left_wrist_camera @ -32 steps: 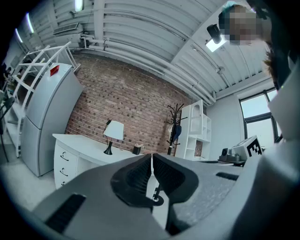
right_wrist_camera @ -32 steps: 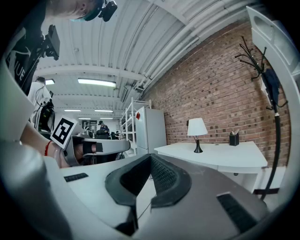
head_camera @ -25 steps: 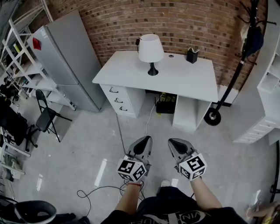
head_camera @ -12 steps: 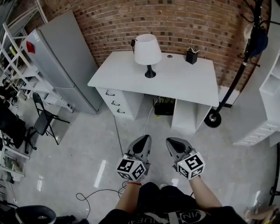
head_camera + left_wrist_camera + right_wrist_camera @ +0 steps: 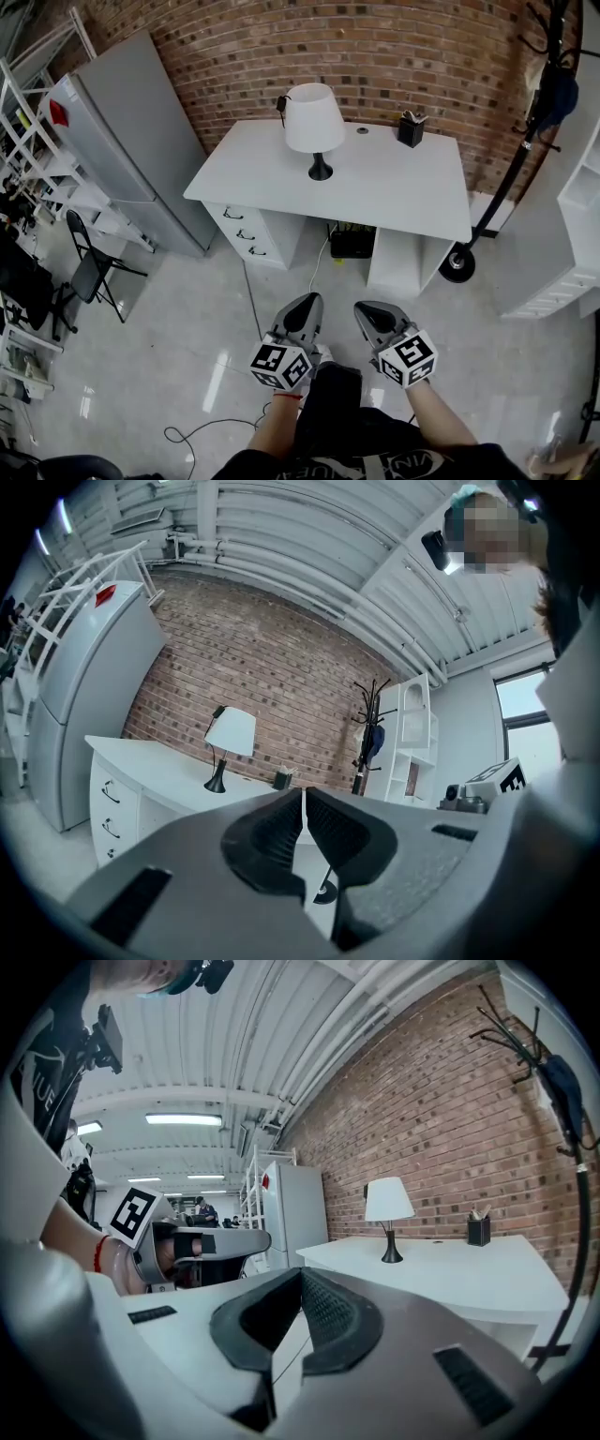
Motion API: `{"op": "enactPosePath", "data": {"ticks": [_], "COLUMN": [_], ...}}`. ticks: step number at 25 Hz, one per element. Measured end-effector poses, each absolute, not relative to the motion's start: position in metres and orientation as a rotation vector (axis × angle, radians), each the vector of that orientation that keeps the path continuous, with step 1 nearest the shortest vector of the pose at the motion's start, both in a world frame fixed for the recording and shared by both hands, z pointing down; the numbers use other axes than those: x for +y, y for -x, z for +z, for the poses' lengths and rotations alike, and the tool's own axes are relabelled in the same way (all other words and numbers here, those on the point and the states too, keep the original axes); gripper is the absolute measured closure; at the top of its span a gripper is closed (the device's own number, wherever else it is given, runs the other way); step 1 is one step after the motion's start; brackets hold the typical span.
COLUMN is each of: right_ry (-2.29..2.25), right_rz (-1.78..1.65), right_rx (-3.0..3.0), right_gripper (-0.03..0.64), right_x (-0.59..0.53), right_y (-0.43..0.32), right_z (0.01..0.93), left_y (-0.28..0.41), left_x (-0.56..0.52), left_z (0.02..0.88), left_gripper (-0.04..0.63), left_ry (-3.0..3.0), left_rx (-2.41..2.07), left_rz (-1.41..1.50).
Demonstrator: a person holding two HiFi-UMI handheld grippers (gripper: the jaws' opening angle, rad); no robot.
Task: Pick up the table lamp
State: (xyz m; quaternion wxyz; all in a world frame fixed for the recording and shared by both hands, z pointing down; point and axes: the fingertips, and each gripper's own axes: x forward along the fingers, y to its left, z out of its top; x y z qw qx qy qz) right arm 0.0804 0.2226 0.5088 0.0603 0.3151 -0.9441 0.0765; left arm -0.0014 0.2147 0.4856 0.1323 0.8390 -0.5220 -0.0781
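Note:
A table lamp (image 5: pixel 313 123) with a white shade and a black foot stands upright on the white desk (image 5: pixel 394 187) by the brick wall. It also shows in the left gripper view, lamp (image 5: pixel 228 742), and in the right gripper view, lamp (image 5: pixel 388 1211). My left gripper (image 5: pixel 308 310) and right gripper (image 5: pixel 368 314) hang side by side over the floor, well short of the desk. Both are shut with nothing between the jaws: left gripper (image 5: pixel 304 803), right gripper (image 5: pixel 300 1288).
A black pen holder (image 5: pixel 409 130) sits at the desk's back right. A grey cabinet (image 5: pixel 131 141) stands left of the desk, a coat rack (image 5: pixel 525 131) to its right, a folding chair (image 5: pixel 89 272) at far left. A cable (image 5: pixel 202 427) lies on the floor.
The desk and lamp have grown larger and shifted lower in the head view as I walk toward them. Both grippers stay shut and side by side.

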Motion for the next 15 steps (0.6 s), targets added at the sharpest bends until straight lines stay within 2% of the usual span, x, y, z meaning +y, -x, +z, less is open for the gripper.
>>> {"op": "enactPosePath", "data": {"ticks": [15], "right_ry": [-0.986], "right_rz": [0.277], "right_rx": [-2.826], "right_gripper": [0.614], "right_x": [0.088], "right_y": [-0.044], "right_z": [0.522], "left_y": [0.027], "left_x": [0.082], "left_z": [0.493], "left_gripper": [0.575], "left_ry": [-2.451], "left_rx": [-1.428], "left_rz": [-0.212]}}
